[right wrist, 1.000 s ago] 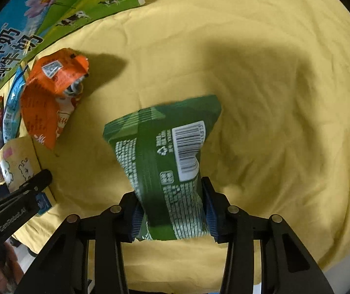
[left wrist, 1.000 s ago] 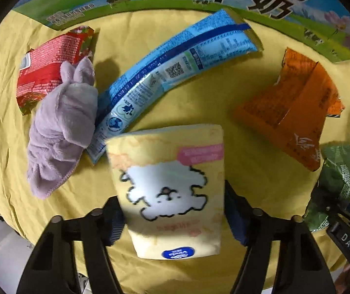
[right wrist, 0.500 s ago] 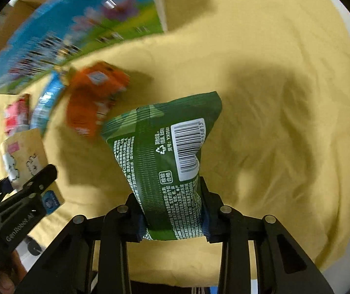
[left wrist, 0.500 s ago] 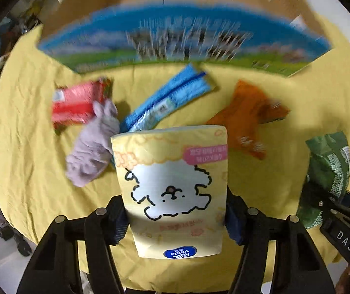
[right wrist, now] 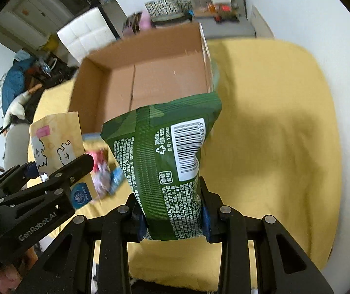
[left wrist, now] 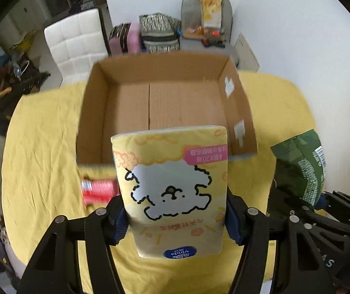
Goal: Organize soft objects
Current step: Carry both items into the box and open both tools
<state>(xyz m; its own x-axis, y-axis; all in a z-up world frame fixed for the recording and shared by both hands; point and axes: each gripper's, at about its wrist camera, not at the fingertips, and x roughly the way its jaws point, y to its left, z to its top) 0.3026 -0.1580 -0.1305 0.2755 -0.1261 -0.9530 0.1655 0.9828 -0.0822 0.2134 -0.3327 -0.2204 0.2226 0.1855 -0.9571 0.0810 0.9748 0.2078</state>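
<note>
My left gripper [left wrist: 175,218] is shut on a yellow tissue pack [left wrist: 172,186] with a white dog drawing, held up in front of an open cardboard box [left wrist: 165,103]. My right gripper [right wrist: 173,215] is shut on a green snack bag [right wrist: 165,156], held above the yellow cloth near the box [right wrist: 150,78]. The green bag also shows at the right of the left wrist view [left wrist: 302,166]. The tissue pack and left gripper show at the left of the right wrist view [right wrist: 54,142]. The box looks empty inside.
A red packet [left wrist: 99,191] lies on the yellow tablecloth [left wrist: 42,161] before the box; pink and blue items [right wrist: 106,174] lie there too, blurred. White chair [left wrist: 77,44], bags and clutter stand behind the table.
Both grippers have risen and tilted up with their loads. The view now looks over the box's open top instead of down at the packets on the cloth.
</note>
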